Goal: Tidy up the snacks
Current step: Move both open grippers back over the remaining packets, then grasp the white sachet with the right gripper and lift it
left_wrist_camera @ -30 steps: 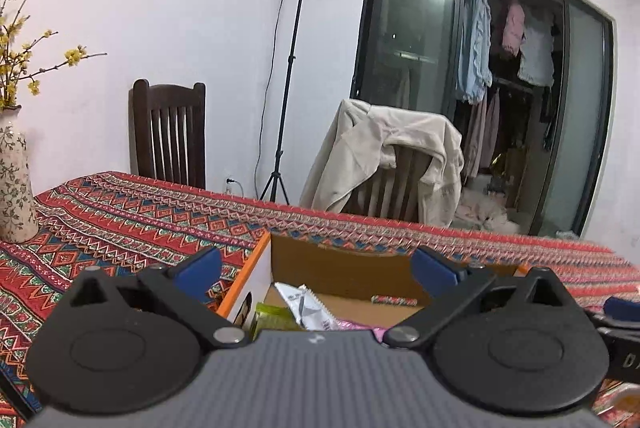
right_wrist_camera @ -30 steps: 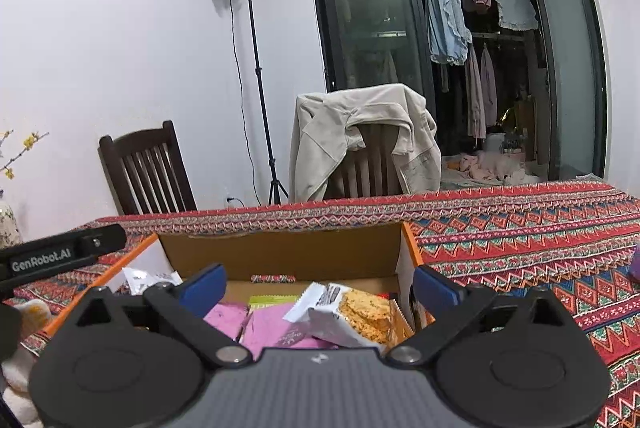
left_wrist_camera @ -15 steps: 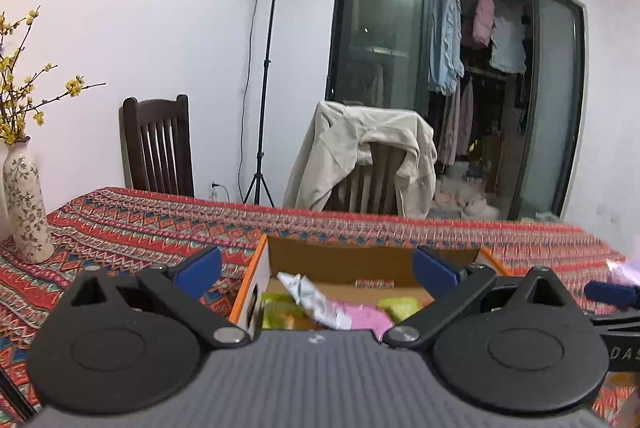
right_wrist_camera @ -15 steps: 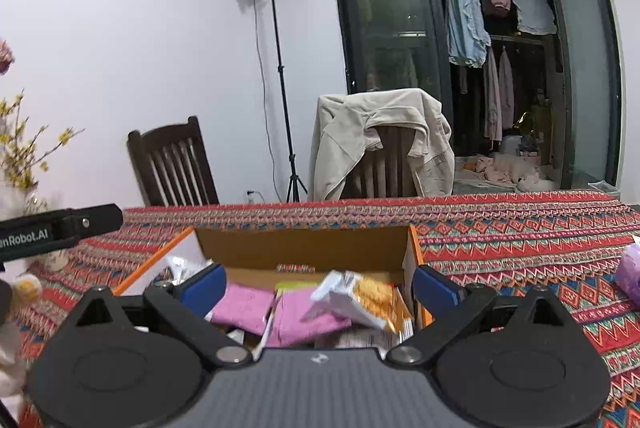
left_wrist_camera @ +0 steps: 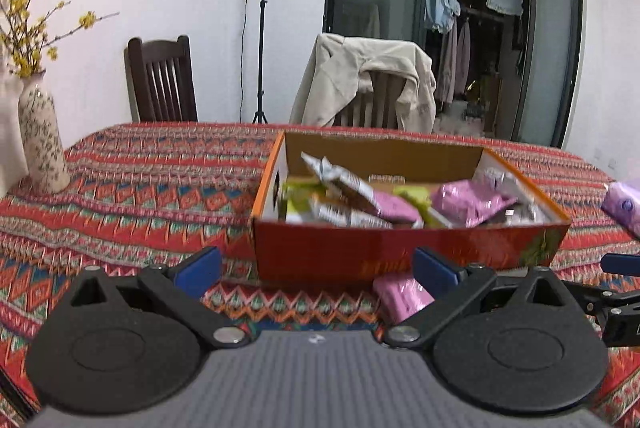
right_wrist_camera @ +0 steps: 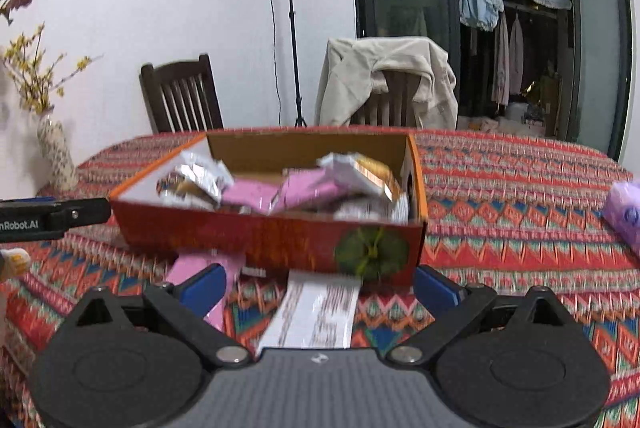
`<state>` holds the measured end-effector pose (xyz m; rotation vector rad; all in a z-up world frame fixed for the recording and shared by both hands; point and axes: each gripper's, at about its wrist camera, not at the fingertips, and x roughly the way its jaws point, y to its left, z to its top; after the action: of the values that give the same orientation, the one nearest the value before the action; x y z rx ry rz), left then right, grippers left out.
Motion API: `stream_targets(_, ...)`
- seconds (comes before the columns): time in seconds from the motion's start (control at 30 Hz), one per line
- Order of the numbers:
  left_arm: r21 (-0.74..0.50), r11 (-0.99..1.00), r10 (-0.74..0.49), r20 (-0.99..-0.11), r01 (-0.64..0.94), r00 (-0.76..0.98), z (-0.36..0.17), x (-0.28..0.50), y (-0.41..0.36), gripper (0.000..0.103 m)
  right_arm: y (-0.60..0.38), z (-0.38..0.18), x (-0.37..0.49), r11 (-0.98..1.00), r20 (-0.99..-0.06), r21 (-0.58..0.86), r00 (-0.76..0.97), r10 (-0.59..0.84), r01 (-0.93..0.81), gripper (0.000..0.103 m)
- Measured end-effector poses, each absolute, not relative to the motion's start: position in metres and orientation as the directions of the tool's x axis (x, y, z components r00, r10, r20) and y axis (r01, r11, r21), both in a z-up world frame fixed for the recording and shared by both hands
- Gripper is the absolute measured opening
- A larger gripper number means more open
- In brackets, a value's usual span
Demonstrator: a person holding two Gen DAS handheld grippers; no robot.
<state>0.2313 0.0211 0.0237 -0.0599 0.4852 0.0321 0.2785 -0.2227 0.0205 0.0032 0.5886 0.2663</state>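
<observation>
- The left gripper (left_wrist_camera: 316, 266) is hovering above the table with its blue-tipped fingers (left_wrist_camera: 199, 265) spread wide and nothing between them.
- The right gripper (right_wrist_camera: 318, 286) is likewise standing open and empty, low over the cloth.
- The cardboard box (left_wrist_camera: 400, 248) is sitting just ahead of both grippers on the patterned tablecloth (left_wrist_camera: 140, 188); its outer walls are printed orange-red and its inside is plain brown board.
- Snack packets (right_wrist_camera: 256, 192) are lying loosely piled inside the box: glossy pink, green and white foil pouches, flat and crinkled.
- A pink packet (right_wrist_camera: 200, 268) is lying on the cloth against the box's near wall, partly behind the right gripper's left finger.
- A white printed packet (right_wrist_camera: 316, 312) is lying flat between the right gripper's fingers, below them, touching the box front.
- A lilac pack (right_wrist_camera: 624, 212) is resting well apart, to the right.
</observation>
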Motion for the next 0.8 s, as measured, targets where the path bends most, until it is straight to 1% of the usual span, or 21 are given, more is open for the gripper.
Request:
stream_targets(0.23,-0.032,0.998,0.034,-0.493,-0.057,0.87,-0.003,0.231,0.023,0.103,-0.22,0.003,0.275,0.97,-0.601,0.076,0.766,0.23,-0.231,0.1)
stream_targets(0.37,-0.04,0.997,0.045,-0.475,-0.072,0.879,-0.006,0.231,0.025,0.103,-0.218,-0.001,0.275,0.97,-0.612,0.075,0.757,0.229,-0.233,0.1)
stream_targets(0.53,-0.068,0.993,0.052,-0.48,-0.096,0.876,-0.006,0.232,0.032,0.103,-0.21,-0.004,0.286,0.971,-0.638,0.062,0.739,0.218,-0.232,0.1)
stream_targets(0.73,-0.093,0.99,0.046,-0.49,-0.105,0.87,-0.007,0.234,0.037,0.103,-0.199,-0.013,0.316,0.98,-0.694,0.054,0.698,0.175,-0.193,0.1)
stream_targets(0.8,-0.094,0.99,0.048,-0.49,-0.107,0.87,-0.007,0.233,0.037,0.103,-0.197,-0.019,0.327,0.984,-0.72,0.05,0.677,0.155,-0.171,0.098)
